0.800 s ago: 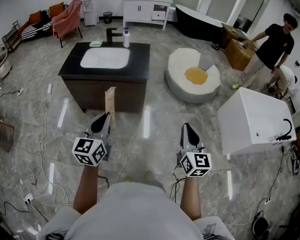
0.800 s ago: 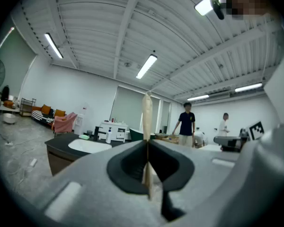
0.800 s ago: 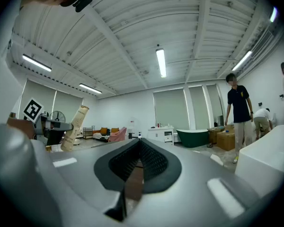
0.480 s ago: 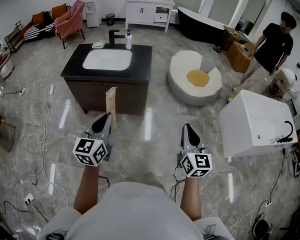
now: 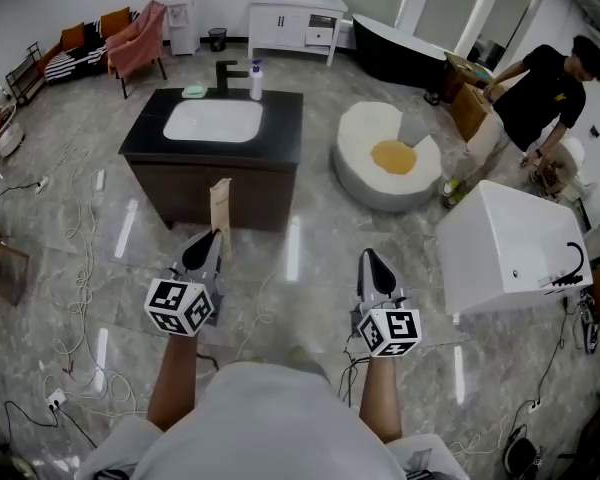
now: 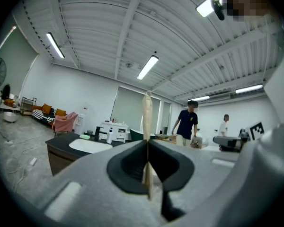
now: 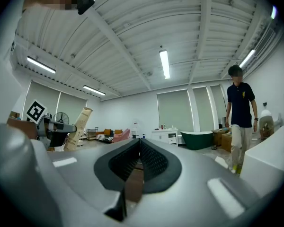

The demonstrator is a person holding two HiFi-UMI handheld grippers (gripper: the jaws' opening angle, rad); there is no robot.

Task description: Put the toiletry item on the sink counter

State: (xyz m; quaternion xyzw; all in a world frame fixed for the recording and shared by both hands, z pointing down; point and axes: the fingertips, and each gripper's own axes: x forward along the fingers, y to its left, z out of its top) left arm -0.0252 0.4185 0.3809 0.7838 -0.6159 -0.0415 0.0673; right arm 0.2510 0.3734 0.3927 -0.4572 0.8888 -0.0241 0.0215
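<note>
A flat tan toiletry tube (image 5: 220,203) stands upright, pinched at its lower end by my left gripper (image 5: 207,238), which is shut on it. Seen edge-on in the left gripper view, the tube (image 6: 146,119) rises from between the closed jaws of the left gripper (image 6: 147,148). The dark sink counter (image 5: 280,128) with its white basin (image 5: 212,120) stands ahead of the tube, apart from it. My right gripper (image 5: 370,260) is shut and empty, level with the left one. From the right gripper view, the tube (image 7: 79,126) shows at far left beyond the right gripper (image 7: 139,148).
On the counter's back edge are a black faucet (image 5: 225,71), a white pump bottle (image 5: 255,78) and a green soap dish (image 5: 192,90). A round white seat (image 5: 387,153) and a white tub (image 5: 505,238) stand to the right. A person (image 5: 540,93) bends over boxes. Cables (image 5: 80,268) trail across the floor.
Both grippers stay almost where they were, the tube still held upright. The person at the far right has shifted and now leans towards the boxes.
</note>
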